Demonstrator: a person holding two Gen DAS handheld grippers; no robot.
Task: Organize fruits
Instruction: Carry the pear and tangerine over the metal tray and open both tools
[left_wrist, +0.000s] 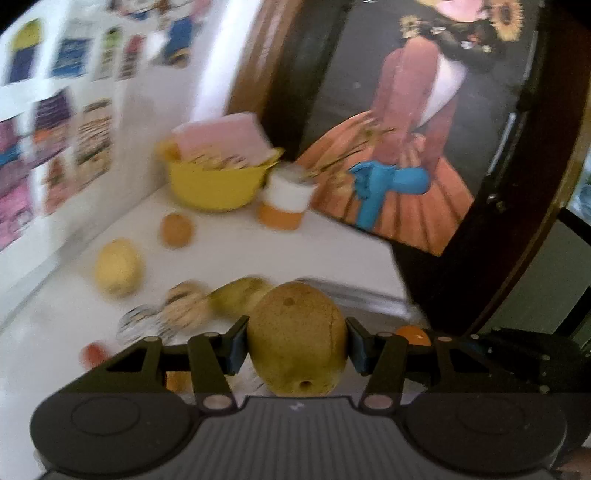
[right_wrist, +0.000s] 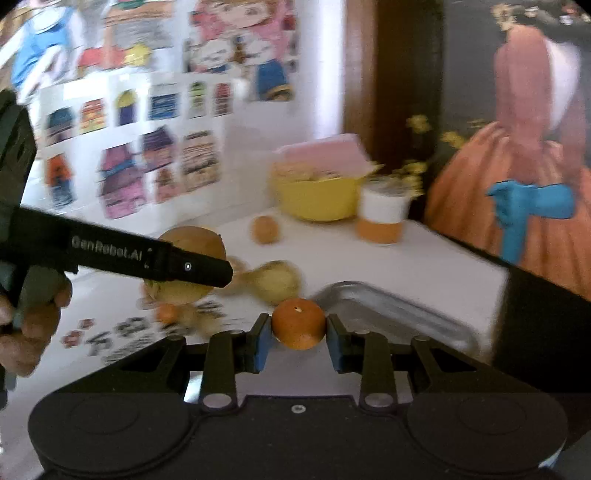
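My left gripper (left_wrist: 297, 347) is shut on a large yellow-green pear (left_wrist: 295, 332), held above the white table (left_wrist: 280, 251). In the right wrist view that pear (right_wrist: 197, 242) shows behind one of the left gripper's fingers (right_wrist: 199, 267), with a hand (right_wrist: 29, 325) on the handle. My right gripper (right_wrist: 299, 332) is shut on a small orange (right_wrist: 298, 324), just in front of a metal tray (right_wrist: 402, 314). On the table lie a lemon (left_wrist: 118, 266), a small brown fruit (left_wrist: 176, 230) and a second yellow-green fruit (left_wrist: 240, 295).
A yellow bowl (left_wrist: 216, 184) holding a pink box stands at the back, next to a white and orange cup (left_wrist: 288, 201). A blue object (left_wrist: 384, 184) leans against a large dark painting (left_wrist: 424, 110). Printed cards (right_wrist: 125, 332) lie on the table. A wall with posters closes the left side.
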